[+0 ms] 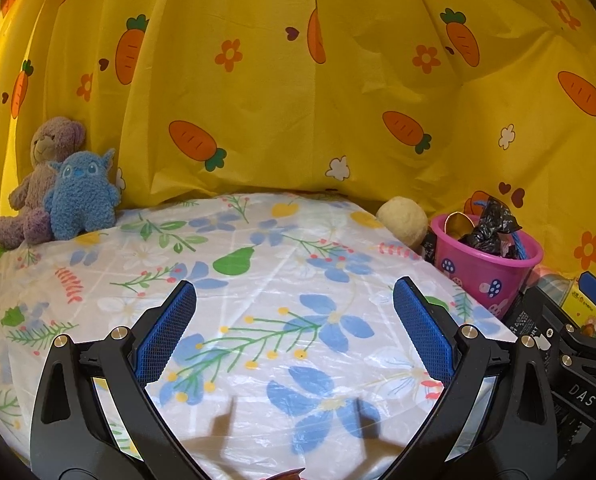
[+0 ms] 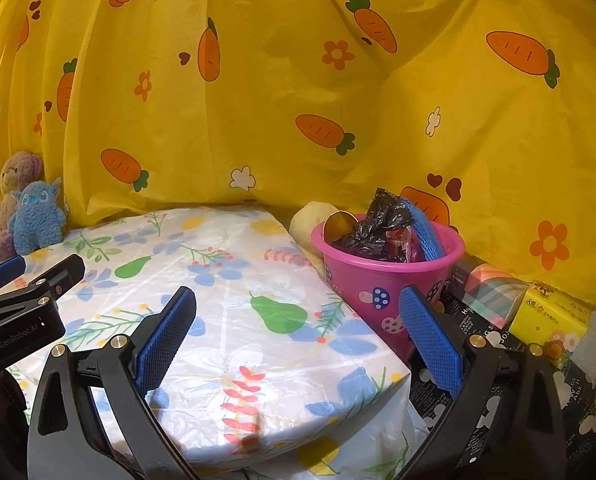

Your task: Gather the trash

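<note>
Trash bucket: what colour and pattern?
Pink bucket with mushroom prints in white and blue; clearest in the right wrist view.

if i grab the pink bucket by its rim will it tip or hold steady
The pink bucket looks like thin light plastic, so its rim may flex. It narrows toward the base and is stuffed with crumpled black bags above the rim, so it probably tips easily. The glossy table cover may let it slide.

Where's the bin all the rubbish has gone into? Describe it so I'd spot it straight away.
Start at the flowered tablecloth and go to its far right edge, before the yellow carrot curtain. There stands a pink bucket, holding crumpled black plastic. Unlike the cream ball beside it, it has mushroom spots.
</note>
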### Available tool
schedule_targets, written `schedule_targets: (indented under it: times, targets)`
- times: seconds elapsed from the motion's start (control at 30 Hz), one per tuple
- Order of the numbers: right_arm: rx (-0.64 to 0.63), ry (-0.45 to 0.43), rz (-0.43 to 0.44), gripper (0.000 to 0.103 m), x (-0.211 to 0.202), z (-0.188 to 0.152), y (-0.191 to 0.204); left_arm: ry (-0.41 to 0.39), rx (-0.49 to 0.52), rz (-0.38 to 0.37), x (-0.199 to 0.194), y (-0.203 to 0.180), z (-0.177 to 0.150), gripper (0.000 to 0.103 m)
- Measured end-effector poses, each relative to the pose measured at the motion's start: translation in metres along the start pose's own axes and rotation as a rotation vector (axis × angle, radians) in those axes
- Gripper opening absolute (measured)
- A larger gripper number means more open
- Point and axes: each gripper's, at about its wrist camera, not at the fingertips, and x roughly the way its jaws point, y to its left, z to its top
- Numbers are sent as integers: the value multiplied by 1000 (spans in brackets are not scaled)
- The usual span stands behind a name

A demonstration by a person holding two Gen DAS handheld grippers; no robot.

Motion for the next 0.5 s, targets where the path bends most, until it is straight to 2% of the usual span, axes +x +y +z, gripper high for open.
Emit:
schedule_targets:
  times: [0.5]
  targets:
    - [0,0,2,97,1,-1,1,-5,4,-3,0,-3,1,97]
